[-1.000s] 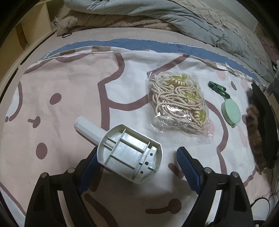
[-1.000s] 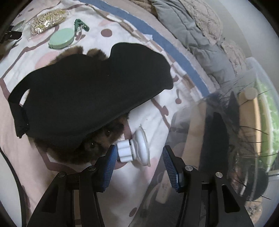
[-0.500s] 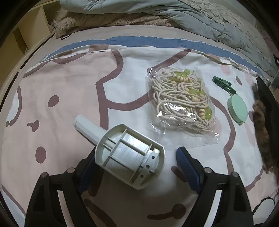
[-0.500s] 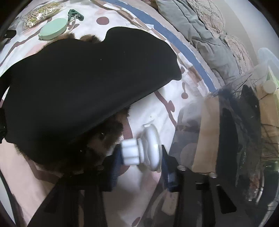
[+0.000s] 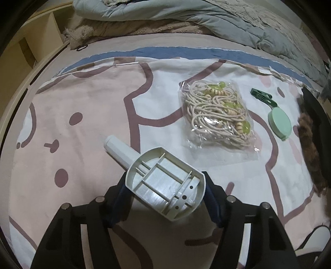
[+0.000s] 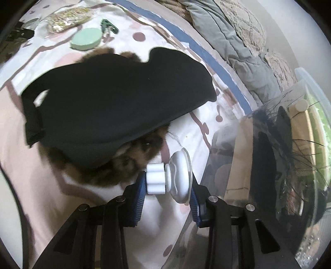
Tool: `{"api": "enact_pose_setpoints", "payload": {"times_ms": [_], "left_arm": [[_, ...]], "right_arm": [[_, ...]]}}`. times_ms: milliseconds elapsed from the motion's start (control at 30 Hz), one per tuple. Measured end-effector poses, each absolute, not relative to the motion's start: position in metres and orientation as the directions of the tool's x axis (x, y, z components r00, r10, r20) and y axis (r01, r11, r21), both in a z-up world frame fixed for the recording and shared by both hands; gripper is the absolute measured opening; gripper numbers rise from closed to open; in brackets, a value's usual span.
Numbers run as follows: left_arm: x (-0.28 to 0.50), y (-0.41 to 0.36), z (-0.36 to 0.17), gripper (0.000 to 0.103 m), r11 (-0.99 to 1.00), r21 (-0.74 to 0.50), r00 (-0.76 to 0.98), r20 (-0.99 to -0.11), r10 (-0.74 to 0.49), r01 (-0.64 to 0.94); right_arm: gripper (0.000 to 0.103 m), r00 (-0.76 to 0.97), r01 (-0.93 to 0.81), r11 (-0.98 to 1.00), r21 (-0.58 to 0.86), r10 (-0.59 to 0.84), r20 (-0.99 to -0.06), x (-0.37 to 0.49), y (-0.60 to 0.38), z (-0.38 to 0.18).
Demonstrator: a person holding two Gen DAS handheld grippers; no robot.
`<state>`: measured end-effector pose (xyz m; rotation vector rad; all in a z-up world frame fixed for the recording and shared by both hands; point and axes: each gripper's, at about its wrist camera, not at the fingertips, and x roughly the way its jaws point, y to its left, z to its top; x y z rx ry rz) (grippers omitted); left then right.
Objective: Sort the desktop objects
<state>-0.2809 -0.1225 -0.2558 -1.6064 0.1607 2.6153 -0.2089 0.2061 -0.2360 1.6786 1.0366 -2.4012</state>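
Observation:
A white plastic bracket [image 5: 159,178] with a short tube handle lies on the pink patterned bed cover [image 5: 72,144]. My left gripper [image 5: 166,185] straddles it, its jaws closing, and both blue pads touch its sides. In the right wrist view my right gripper [image 6: 166,186] is still closing, and its pads press on a white suction cup [image 6: 179,175] with a lobed knob. A black fabric pouch [image 6: 115,99] lies over a brown furry thing [image 6: 132,163] just beyond the suction cup.
A clear bag of cream cord with beads [image 5: 217,115], a green clip [image 5: 261,97] and a mint round case [image 5: 279,123] lie right of the bracket. A clear plastic bin [image 6: 269,165] with things inside stands at the right. A grey quilt [image 5: 186,16] is heaped behind.
The left jaws have come in from wide apart onto the bracket's sides. The right jaws have closed on the suction cup, which lay loose between them before.

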Motion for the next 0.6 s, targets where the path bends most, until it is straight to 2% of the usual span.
{"api": "enact_pose_setpoints", "payload": {"times_ms": [267, 600], "left_arm": [[-0.253, -0.117, -0.246, 0.065, -0.98, 0.086, -0.483, -0.876, 0.013, -0.182], [-0.205, -0.124, -0.218, 0.065, -0.971, 0.006, -0.513, -0.85, 0.121, -0.239]], "right_arm": [[0.038, -0.424, 0.406, -0.789, -0.461, 0.284, -0.86, -0.186, 0.206, -0.225], [0.038, -0.438, 0.416, -0.836, -0.357, 0.16, -0.885, -0.147, 0.207, -0.203]]}}
